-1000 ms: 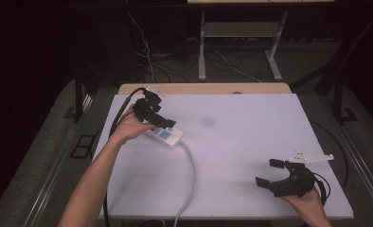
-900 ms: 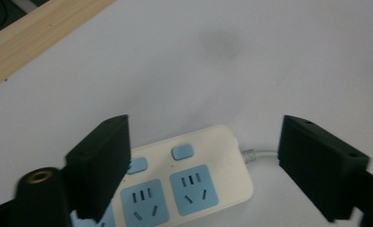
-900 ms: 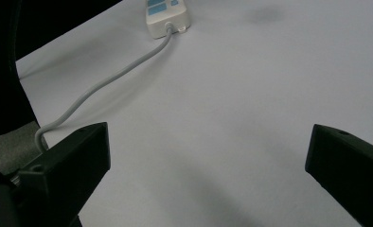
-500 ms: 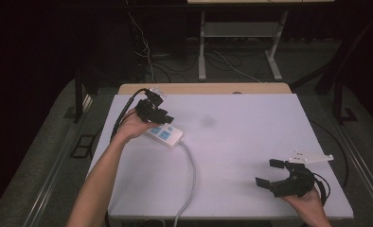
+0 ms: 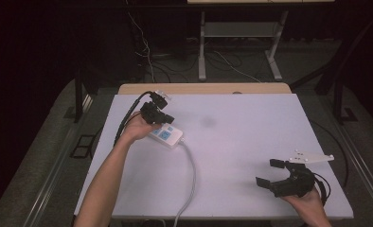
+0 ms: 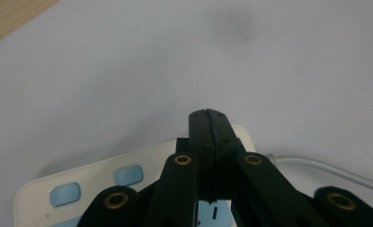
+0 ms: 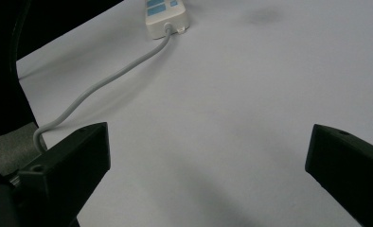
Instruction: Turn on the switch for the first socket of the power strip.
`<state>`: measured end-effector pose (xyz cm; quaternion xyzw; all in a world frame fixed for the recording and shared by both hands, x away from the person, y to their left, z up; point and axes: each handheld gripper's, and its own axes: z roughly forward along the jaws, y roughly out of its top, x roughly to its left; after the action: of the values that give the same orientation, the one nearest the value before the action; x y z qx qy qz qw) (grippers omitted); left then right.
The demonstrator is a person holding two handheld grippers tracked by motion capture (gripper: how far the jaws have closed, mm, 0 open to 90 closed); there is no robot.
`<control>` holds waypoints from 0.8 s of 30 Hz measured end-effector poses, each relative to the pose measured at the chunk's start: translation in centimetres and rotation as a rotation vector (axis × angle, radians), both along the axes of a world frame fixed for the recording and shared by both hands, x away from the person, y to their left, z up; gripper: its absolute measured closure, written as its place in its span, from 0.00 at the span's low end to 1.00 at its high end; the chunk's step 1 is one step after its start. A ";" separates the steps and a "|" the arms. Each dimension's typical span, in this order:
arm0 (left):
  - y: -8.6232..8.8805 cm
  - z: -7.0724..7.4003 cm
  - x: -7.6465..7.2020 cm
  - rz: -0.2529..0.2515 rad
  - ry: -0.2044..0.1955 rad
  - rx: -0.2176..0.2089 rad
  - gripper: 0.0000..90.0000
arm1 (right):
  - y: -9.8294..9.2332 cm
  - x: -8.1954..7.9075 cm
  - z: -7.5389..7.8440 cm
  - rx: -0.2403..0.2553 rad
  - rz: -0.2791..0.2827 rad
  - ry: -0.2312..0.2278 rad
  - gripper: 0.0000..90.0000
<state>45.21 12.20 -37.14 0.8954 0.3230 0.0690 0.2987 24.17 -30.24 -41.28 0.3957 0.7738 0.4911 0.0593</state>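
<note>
Left hand-held gripper (image 5: 164, 117) low over the power strip (image 5: 166, 135), jaws just closed and now pressed together with nothing between them. In the left gripper view, joined tips (image 6: 208, 124) over the strip's (image 6: 104, 182) top face, past the blue buttons (image 6: 128, 174), near the end where the cord (image 6: 317, 166) leaves. Whether tips touch the strip: cannot tell.

Right hand-held gripper (image 5: 274, 173) near the front right corner of the bench (image 5: 251, 123), jaws spread wide, nothing between them, pointing across bare surface toward the strip (image 7: 166, 14) well apart from it.

Strip lying flat on the left half of the bench, angled, set in from the left edge and back from the far edge. Cord (image 5: 191, 175) running from its near end toward the front edge and over it. Wide bare room across the middle and right of the bench, with a faint grey smudge (image 5: 207, 122) just right of the strip. Wooden strip (image 5: 203, 88) along the far edge; dark floor beyond on all sides. Grey plate (image 5: 312, 156) just above the right hand-held gripper, close to the right edge.
</note>
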 end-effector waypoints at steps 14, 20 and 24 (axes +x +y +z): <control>-0.2 -1.7 0.7 0.006 0.032 0.046 0.99 | -0.1 0.0 0.0 -0.002 0.004 0.001 0.00; -0.2 -2.7 0.6 0.000 0.051 0.050 0.99 | -0.1 0.0 0.0 -0.003 0.002 0.000 0.00; -0.1 -2.9 0.6 0.008 0.042 0.036 0.99 | -0.1 0.0 0.0 -0.004 0.002 0.000 0.00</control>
<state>45.83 12.08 -40.01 0.9006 0.3315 0.0570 0.2752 24.17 -30.36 -41.27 0.3948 0.7751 0.4897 0.0596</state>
